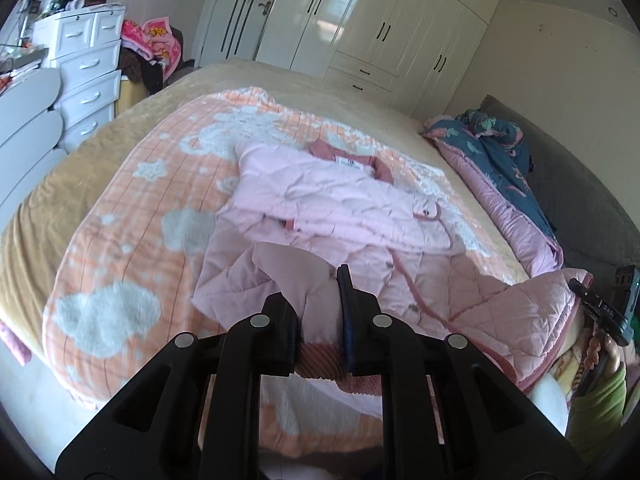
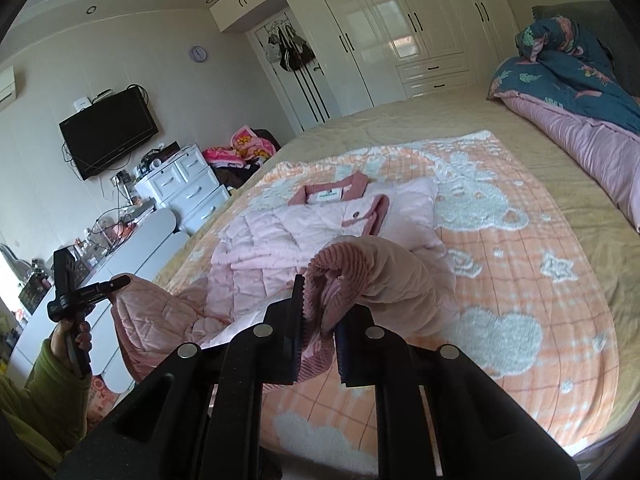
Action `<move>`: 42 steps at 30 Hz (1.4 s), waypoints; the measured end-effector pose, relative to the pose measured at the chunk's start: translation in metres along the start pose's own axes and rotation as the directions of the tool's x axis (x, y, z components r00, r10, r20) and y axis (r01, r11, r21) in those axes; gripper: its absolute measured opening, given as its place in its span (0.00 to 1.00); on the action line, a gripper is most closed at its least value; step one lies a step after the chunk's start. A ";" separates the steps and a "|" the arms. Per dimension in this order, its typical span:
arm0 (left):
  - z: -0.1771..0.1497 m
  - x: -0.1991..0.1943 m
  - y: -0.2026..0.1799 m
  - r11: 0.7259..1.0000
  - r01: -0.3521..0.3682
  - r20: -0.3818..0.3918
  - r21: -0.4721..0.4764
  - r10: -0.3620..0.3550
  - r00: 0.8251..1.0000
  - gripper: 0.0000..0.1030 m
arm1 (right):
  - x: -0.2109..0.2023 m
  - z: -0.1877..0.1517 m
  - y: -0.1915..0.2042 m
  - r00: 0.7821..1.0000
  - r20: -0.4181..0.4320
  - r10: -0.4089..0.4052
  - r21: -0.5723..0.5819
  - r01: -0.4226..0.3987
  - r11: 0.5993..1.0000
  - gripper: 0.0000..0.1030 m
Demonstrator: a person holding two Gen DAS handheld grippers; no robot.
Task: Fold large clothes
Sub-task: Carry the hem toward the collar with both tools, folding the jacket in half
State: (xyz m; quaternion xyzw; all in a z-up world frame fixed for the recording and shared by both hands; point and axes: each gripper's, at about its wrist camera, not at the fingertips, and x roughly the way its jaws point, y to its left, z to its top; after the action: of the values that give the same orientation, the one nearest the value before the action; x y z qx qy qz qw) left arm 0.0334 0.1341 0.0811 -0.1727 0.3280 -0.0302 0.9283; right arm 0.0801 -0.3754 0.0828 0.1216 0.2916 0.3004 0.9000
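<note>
A pale pink quilted jacket [image 1: 320, 196] [image 2: 304, 220] with a darker pink collar [image 1: 344, 156] lies on the orange-and-white blanket [image 1: 140, 208] [image 2: 520, 260], collar at the far end. My left gripper [image 1: 316, 296] is shut on the near hem, ribbed pink trim bunched between its pads, and holds it lifted off the bed. My right gripper [image 2: 324, 304] is shut on another part of the same hem, a ribbed fold curling over its fingers. Each view shows the other gripper at its edge: the right gripper [image 1: 600, 304] and the left gripper [image 2: 92, 292], a hand in a green sleeve [image 2: 60, 372] around it.
A rolled blue and pink duvet [image 1: 500, 160] [image 2: 580, 92] lies along the head of the bed. White drawers [image 1: 88, 68] [image 2: 188, 192] and a heap of clothes [image 1: 152, 40] stand beyond the bed's foot. A white wardrobe [image 1: 380, 28] fills the far wall, and a TV [image 2: 108, 132] hangs on the side wall.
</note>
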 end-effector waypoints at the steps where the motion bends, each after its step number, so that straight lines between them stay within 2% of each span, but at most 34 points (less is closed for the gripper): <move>1: 0.003 0.000 -0.001 1.000 0.000 0.004 0.001 0.000 1.000 0.09 | 0.001 0.005 0.000 1.000 0.006 -0.002 -0.002 0.002 1.000 0.12; 12: 0.048 0.000 -0.015 1.000 0.006 0.077 0.016 -0.007 0.997 0.09 | 0.005 0.042 0.003 0.997 0.067 -0.028 0.003 0.028 1.000 0.11; 28: 0.107 0.003 -0.016 1.000 -0.001 0.151 -0.021 0.004 0.989 0.09 | 0.016 0.101 0.002 0.985 0.167 -0.032 0.022 0.028 0.999 0.11; 42: 0.154 0.030 -0.022 0.997 -0.076 0.190 -0.018 0.078 0.979 0.09 | 0.050 0.156 -0.015 0.980 0.178 -0.086 0.067 0.075 0.995 0.11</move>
State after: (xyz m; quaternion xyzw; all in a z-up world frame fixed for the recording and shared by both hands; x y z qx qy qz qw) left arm 0.1532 0.1549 0.1821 -0.1671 0.2444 0.0240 0.9549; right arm 0.2132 -0.3637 0.1794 0.1633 0.2224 0.2425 0.9301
